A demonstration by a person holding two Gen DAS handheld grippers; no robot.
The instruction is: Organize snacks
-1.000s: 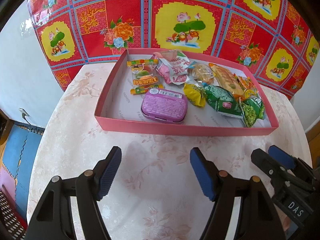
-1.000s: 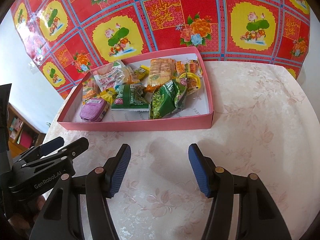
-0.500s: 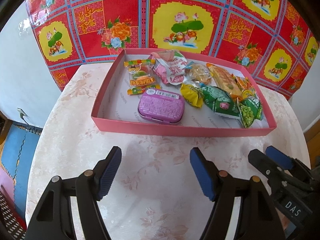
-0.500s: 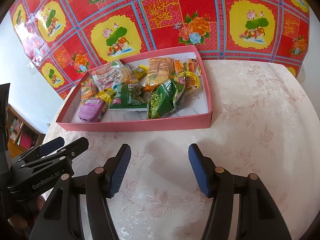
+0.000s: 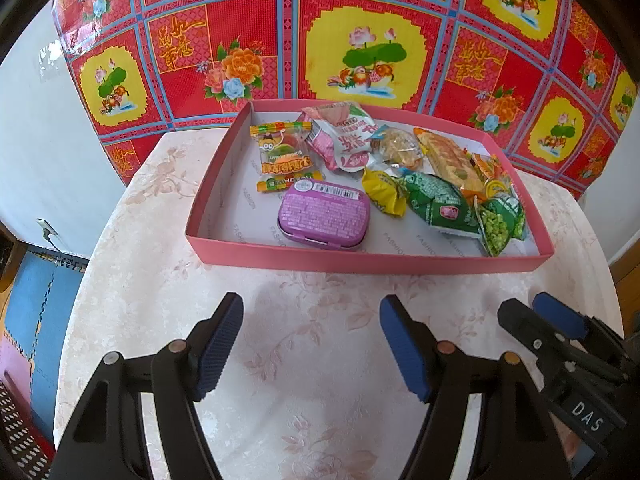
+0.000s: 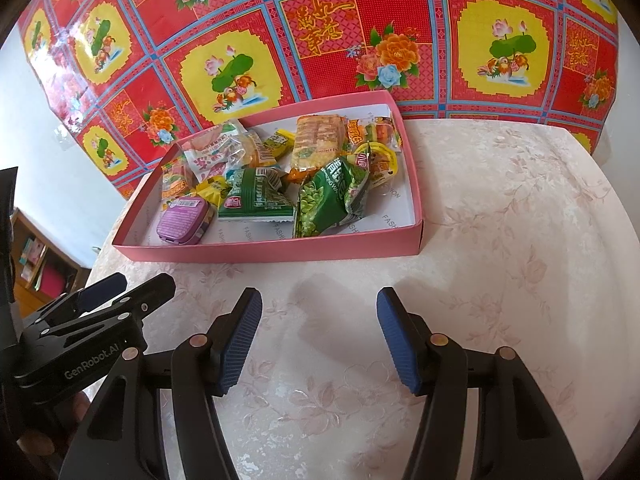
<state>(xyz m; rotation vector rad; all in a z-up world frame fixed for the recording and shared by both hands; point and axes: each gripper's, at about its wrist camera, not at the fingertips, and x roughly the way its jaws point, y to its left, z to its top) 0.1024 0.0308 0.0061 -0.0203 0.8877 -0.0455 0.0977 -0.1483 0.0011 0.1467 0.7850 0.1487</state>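
Observation:
A shallow pink box (image 5: pixel 360 262) (image 6: pixel 280 250) on the table holds several snack packets. A purple tin (image 5: pixel 324 214) (image 6: pixel 184 222) lies near its front left. Green pea bags (image 5: pixel 498 226) (image 6: pixel 332 200), a pink-and-white packet (image 5: pixel 344 140) and an orange gummy packet (image 5: pixel 284 156) lie around it. My left gripper (image 5: pixel 312 340) hovers open over the tablecloth in front of the box, nothing between its fingers. My right gripper (image 6: pixel 318 334) is open too, beside it, also short of the box. Each gripper shows at the edge of the other's view.
The round table wears a pale floral cloth (image 5: pixel 280 380) (image 6: pixel 500 260). A red and yellow patterned sheet (image 5: pixel 360 40) hangs behind it. Blue floor mats (image 5: pixel 36 300) lie below on the left, and a shelf (image 6: pixel 36 264) stands past the table's left edge.
None of the snacks has moved and both grippers stay open. The left wrist view has shifted only slightly against the box.

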